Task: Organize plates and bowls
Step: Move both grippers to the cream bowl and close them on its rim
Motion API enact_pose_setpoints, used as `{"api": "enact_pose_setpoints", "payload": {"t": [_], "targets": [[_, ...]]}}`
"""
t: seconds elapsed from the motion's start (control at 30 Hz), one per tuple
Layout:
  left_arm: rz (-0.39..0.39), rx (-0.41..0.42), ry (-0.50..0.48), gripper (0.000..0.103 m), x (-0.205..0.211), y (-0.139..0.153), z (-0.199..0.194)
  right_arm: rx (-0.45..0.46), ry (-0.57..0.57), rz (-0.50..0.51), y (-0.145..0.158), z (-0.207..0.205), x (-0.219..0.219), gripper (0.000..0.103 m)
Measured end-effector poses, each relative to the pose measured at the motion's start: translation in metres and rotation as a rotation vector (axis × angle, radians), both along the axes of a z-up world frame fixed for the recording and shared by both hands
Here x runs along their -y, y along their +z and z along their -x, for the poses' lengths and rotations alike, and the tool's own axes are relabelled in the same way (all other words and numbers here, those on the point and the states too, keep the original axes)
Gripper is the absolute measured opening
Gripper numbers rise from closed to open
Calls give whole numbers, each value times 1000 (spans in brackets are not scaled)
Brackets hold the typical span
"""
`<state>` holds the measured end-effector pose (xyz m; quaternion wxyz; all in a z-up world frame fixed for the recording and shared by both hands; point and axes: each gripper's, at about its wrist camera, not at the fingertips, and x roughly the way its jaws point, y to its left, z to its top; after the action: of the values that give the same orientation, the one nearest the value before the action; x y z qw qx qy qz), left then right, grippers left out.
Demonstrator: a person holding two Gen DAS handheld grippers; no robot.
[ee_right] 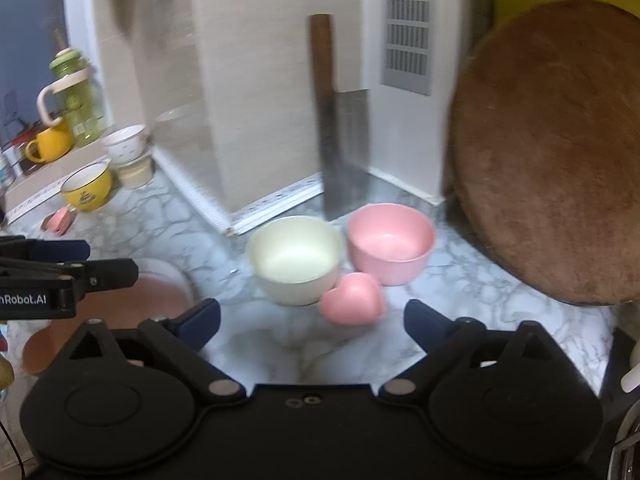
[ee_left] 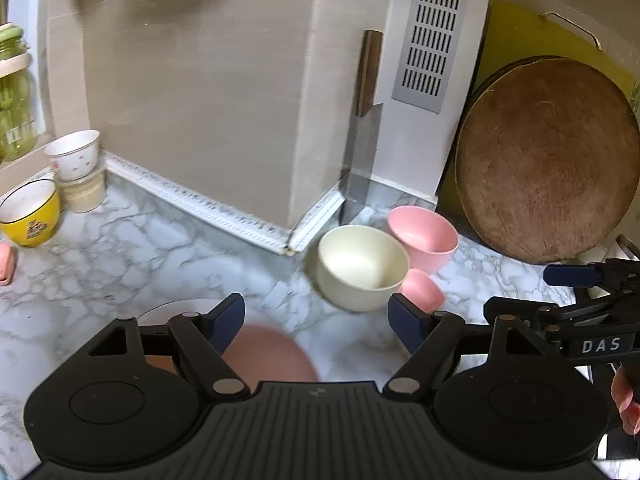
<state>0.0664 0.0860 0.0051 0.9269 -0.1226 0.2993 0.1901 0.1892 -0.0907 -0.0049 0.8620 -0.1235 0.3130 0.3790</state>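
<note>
A cream bowl (ee_left: 362, 266) (ee_right: 296, 260) and a pink bowl (ee_left: 424, 238) (ee_right: 390, 242) stand upright side by side on the marble counter (ee_left: 132, 256). A small pink heart-shaped dish (ee_left: 422, 290) (ee_right: 354, 298) lies just in front of them. My left gripper (ee_left: 316, 316) is open, with nothing between its fingers. It hovers above a blurred brownish-pink plate (ee_left: 272, 354) (ee_right: 156, 292) that rests on a white plate (ee_left: 172, 310). My right gripper (ee_right: 312, 316) is open wide and empty, a short way before the heart dish and the bowls.
A round wooden board (ee_left: 548, 160) leans at the right, with a yellow board (ee_left: 520, 36) behind it. A cleaver (ee_right: 346, 152) stands against the wall behind the bowls. At the left are a yellow cup (ee_left: 30, 216), a stacked white cup (ee_left: 74, 154) and a green jar (ee_left: 14, 96).
</note>
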Motion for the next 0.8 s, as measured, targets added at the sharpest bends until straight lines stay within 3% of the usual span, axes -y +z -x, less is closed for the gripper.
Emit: {"api": "enact_pose_setpoints", "payload": {"t": [0.2,0.37,0.63,0.8], "targets": [[-33,0,6,79,16,-4,-37,-16,-31,-72,1,-35,23,103],[-35,-21,15,79,20,-11,-66,23,-27,-59,4,-57,14,103],[7,-99,97,79,-10,-31,-113,-100,-62,-46,-13,-99,-15,103],[74,-201,114,79,-31,-41,-134,-155,-96,-27,-28,-117,-35,99]]}}
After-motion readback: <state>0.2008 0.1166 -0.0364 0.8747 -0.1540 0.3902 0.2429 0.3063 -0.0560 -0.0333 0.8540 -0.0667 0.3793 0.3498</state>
